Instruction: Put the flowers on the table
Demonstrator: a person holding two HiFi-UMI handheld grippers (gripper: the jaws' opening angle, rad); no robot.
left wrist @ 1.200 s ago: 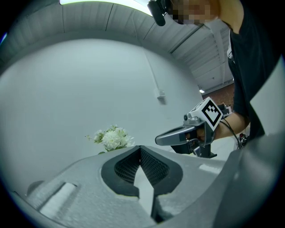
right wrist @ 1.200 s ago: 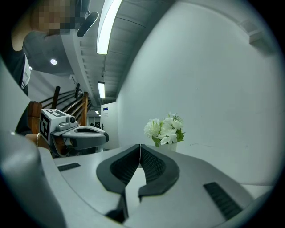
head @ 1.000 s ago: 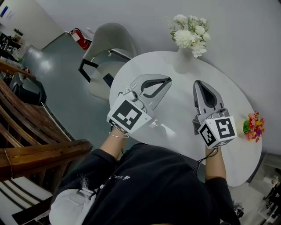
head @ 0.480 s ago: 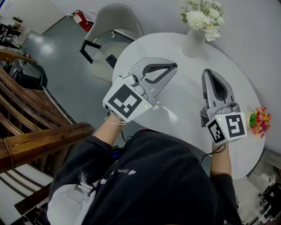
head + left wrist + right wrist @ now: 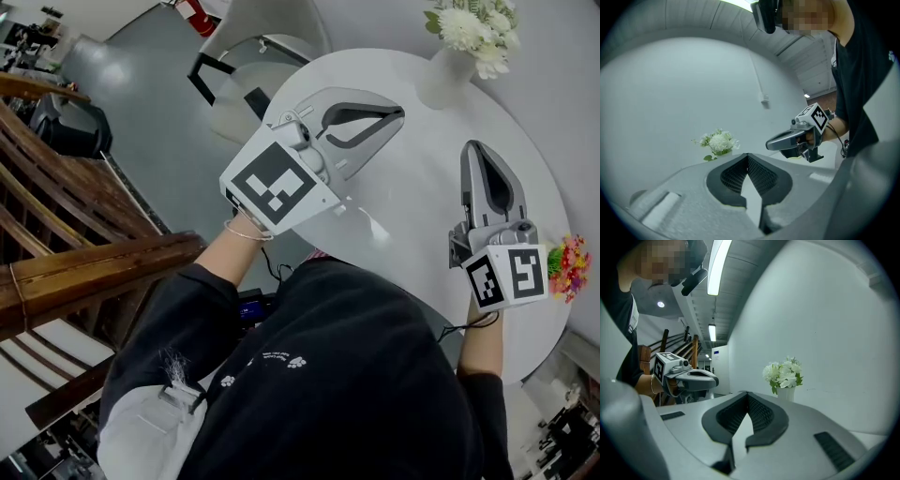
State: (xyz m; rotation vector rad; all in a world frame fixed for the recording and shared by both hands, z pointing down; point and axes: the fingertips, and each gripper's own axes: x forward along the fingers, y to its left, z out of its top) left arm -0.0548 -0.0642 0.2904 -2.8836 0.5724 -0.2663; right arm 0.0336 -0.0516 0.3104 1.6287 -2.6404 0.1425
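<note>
From the head we look steeply down on the table (image 5: 422, 187); cameras on left claw (image 5: 400, 112) and right claw (image 5: 475, 146) sit close behind their jaws, looking level, sharing the white flowers (image 5: 719, 142).

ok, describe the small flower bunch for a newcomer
Find the round white table. At its right edge in the head view sits a small flower bunch. It is red, pink and yellow; the other bouquet is white, in a white vase.
</note>
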